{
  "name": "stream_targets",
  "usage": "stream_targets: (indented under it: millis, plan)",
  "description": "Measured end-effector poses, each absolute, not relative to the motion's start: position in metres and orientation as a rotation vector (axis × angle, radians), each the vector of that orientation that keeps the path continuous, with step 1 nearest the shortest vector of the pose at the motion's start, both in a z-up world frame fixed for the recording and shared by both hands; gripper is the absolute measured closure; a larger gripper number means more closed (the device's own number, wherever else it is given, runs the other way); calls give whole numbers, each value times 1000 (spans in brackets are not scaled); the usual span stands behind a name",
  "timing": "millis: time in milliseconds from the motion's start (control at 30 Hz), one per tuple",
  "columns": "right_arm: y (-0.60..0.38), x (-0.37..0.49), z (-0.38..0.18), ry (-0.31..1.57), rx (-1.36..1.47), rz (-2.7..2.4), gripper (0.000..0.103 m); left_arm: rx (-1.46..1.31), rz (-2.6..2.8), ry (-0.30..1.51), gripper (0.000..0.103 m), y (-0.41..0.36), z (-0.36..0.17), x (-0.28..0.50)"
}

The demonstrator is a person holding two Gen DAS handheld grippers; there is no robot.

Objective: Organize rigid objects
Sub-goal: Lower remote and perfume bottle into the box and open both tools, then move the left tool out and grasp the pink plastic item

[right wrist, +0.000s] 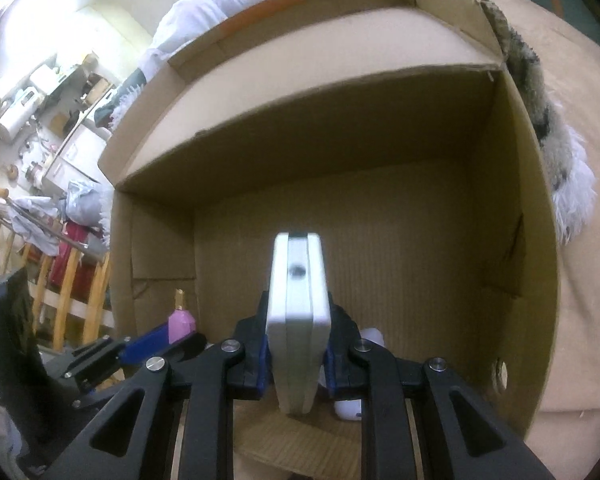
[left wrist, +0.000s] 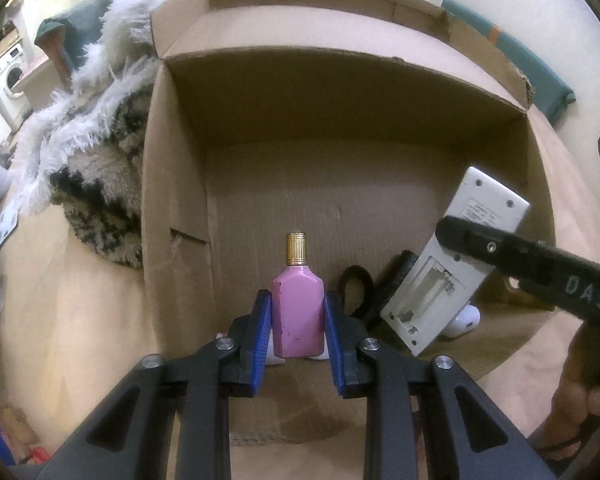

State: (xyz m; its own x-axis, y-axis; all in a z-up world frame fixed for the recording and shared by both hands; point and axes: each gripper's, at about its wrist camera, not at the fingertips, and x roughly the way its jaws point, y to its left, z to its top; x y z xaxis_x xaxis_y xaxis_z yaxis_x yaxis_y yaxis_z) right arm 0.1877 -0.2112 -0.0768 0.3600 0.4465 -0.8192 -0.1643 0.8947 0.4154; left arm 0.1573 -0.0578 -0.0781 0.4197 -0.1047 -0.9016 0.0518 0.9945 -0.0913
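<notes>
Our left gripper (left wrist: 297,322) clamps its 2 blue fingers (left wrist: 260,320) on a pink bottle (left wrist: 298,312) upright inside the cardboard box (left wrist: 172,184). Our right gripper (right wrist: 298,354), marked "DAS", pinches a white remote (right wrist: 298,320), battery bay open. Black rings (left wrist: 356,292) and a white item (left wrist: 466,318) lie half hidden behind.

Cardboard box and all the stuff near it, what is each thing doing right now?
Cardboard box: open, flaps up.
Pink bottle: upright, gold cap on, held.
White remote: tilted, battery cover off, compartment empty, held.
Left gripper: shut on the pink bottle.
Right gripper: shut on the white remote.
</notes>
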Motion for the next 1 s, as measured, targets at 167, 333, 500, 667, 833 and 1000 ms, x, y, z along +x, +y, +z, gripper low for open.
stream_targets:
  millis: [167,333,500,667,833,1000]
  plan:
    - [-211,191,-78,1144,282,383,81,-53,-96,1127,80,-59,-82,152]
    - [-213,192,-79,1150,287,371,78,-52,-94,1122,80,-60,-81,151]
    - [-215,193,-81,1152,313,367,34,-68,-96,1129,80,-56,-79,153]
    - [-216,194,-75,1132,303,352,21,-80,-74,1122,50,-51,-73,153]
    - [-215,192,-66,1097,299,371,7,-97,-91,1098,34,-50,-65,151]
    - [-217,192,-61,1081,281,364,7,-103,-86,1081,34,-45,-59,150]
